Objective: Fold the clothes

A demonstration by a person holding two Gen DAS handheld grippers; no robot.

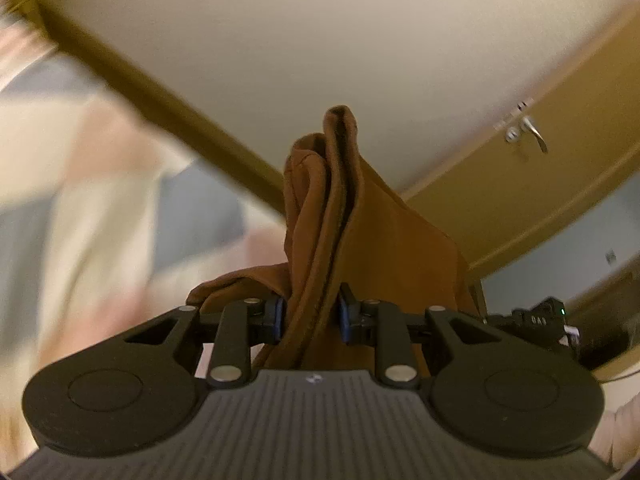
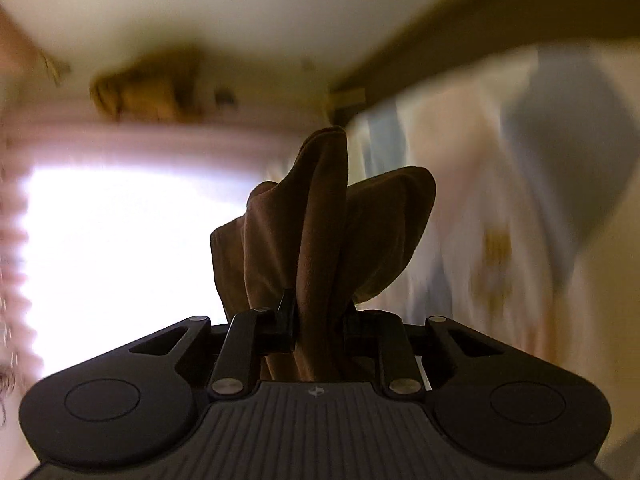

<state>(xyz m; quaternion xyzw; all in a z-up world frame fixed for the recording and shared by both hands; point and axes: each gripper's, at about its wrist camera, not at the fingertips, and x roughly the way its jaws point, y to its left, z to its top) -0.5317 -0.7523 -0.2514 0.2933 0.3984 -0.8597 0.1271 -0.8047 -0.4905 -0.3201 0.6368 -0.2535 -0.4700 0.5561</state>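
A brown garment (image 1: pixel 340 216) stands bunched up between the jaws of my left gripper (image 1: pixel 311 318), which is shut on it; folds of the cloth rise above the blue pads (image 1: pixel 345 316) and trail off to the lower left. In the right wrist view the same kind of brown cloth (image 2: pixel 320 240) is pinched in my right gripper (image 2: pixel 316 320), also shut on it, and it flares out above the fingers. Both views are blurred by motion. The rest of the garment hangs out of sight below the grippers.
A bed cover in pale blue, cream and pink patches (image 1: pixel 100 200) lies to the left, with a wooden bed frame rail (image 1: pixel 168 112) beside it. A wooden door with a metal handle (image 1: pixel 528 132) stands at the right. A bright window (image 2: pixel 128 248) fills the left of the right wrist view.
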